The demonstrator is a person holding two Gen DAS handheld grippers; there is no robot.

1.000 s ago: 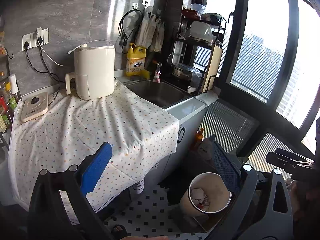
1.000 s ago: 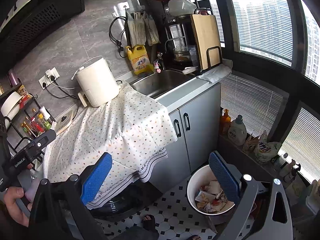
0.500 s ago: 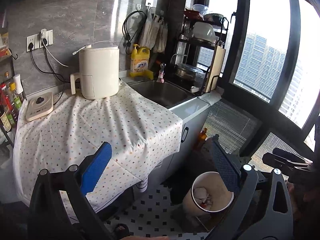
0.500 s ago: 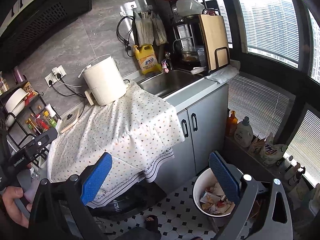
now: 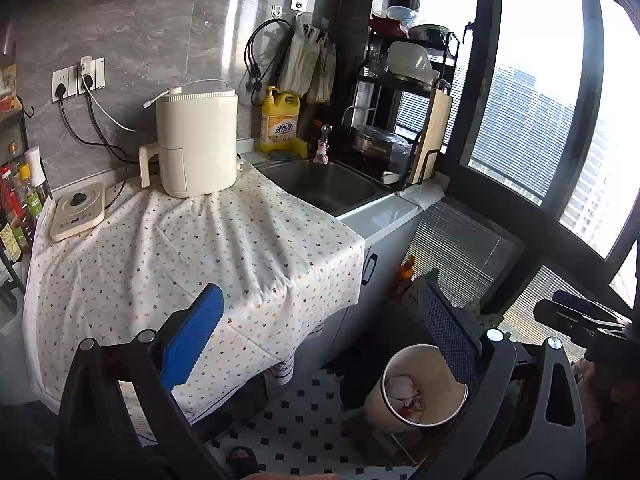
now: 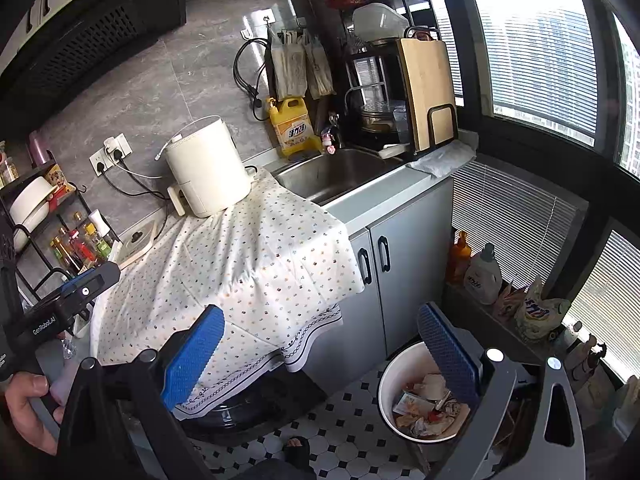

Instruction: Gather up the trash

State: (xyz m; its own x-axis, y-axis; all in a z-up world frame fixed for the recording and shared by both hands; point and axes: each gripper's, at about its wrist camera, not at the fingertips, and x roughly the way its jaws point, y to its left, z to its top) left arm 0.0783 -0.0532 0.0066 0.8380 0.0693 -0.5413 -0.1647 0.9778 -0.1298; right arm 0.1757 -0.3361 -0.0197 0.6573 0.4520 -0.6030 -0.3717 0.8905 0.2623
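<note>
A round white trash bin (image 5: 414, 408) (image 6: 390, 376) stands on the tiled floor by the grey cabinet, holding crumpled paper and wrappers (image 6: 428, 412). My left gripper (image 5: 320, 336) is open and holds nothing; it hangs above the edge of the dotted cloth (image 5: 192, 248), and its right pad overlaps the bin's rim in the view. My right gripper (image 6: 324, 344) is also open and empty, with its right pad over the bin. No loose trash shows on the cloth (image 6: 248, 256).
A cream appliance (image 5: 196, 144) and a small flat scale (image 5: 78, 212) sit on the cloth. The sink (image 5: 324, 184), a yellow detergent bottle (image 5: 280, 124), a dish rack with cutting board (image 6: 428, 92), and bottles on the floor ledge (image 6: 484, 272) are nearby. A hand (image 6: 24, 408) holds the left gripper.
Both views have pulled back and risen slightly; the counter and bin sit a little farther off and shifted right. Both grippers stay open and empty.
</note>
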